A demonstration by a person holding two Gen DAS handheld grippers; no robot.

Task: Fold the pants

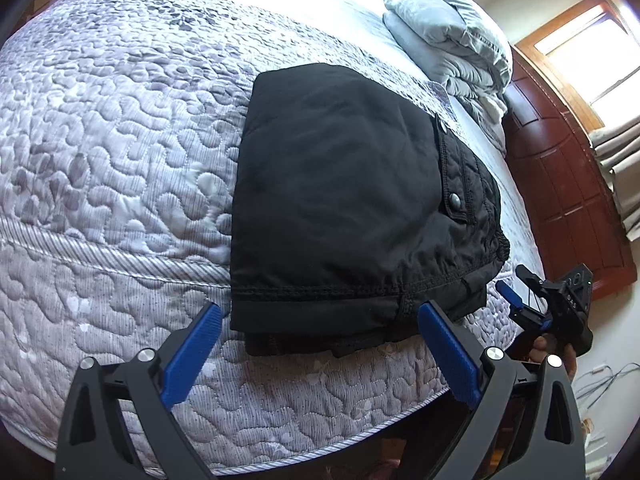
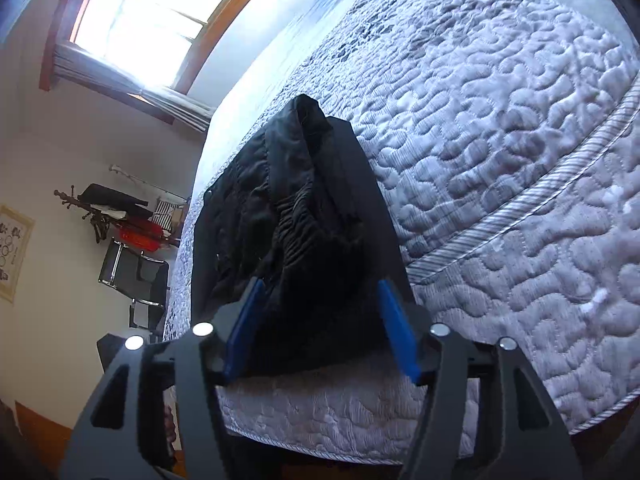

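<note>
Right hand-held gripper [image 2: 320, 322]: jaws apart, waistband end of the folded pants [image 2: 288, 216] between them, pads not pressing. Left hand-held gripper [image 1: 320, 344] wide open, empty, pants just ahead on the bed [image 1: 100, 152]. Back out straight; don't snag the stack.

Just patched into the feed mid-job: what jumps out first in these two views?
The black pants stand out first: folded into a compact block near the front edge of the pale quilted bed. The left gripper hangs open at their near edge, and the right gripper sits open at the waistband end, fabric between its blue fingers. A pile of grey bedding lies at the far end.
</note>
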